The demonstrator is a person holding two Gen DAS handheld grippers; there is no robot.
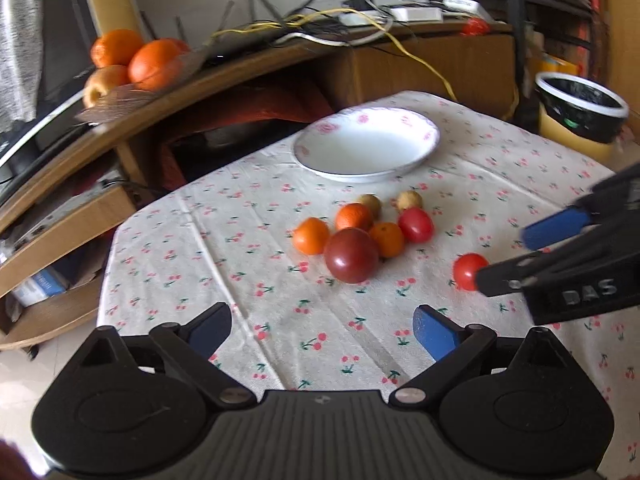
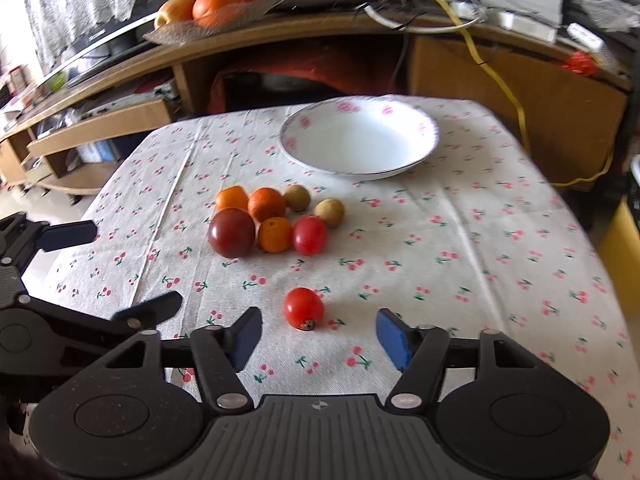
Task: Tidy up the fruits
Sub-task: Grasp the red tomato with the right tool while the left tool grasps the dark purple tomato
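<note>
A cluster of fruit lies mid-table: a large dark red tomato (image 1: 351,255) (image 2: 231,233), three small oranges (image 1: 311,236) (image 2: 267,204), a red tomato (image 1: 416,224) (image 2: 309,235) and two small brown fruits (image 1: 409,200) (image 2: 329,212). A lone small red tomato (image 2: 303,308) (image 1: 468,271) lies nearer, just in front of my open right gripper (image 2: 320,340) (image 1: 516,256). My left gripper (image 1: 322,334) (image 2: 120,272) is open and empty, short of the cluster. An empty white bowl (image 1: 420,152) (image 2: 424,152) sits behind the fruit.
A cherry-print cloth (image 1: 240,208) covers the table. A wooden desk behind holds a dish of large oranges (image 1: 154,64) (image 2: 218,0) and cables. A yellow bin (image 1: 580,112) stands at the right. The table's left edge drops to the floor.
</note>
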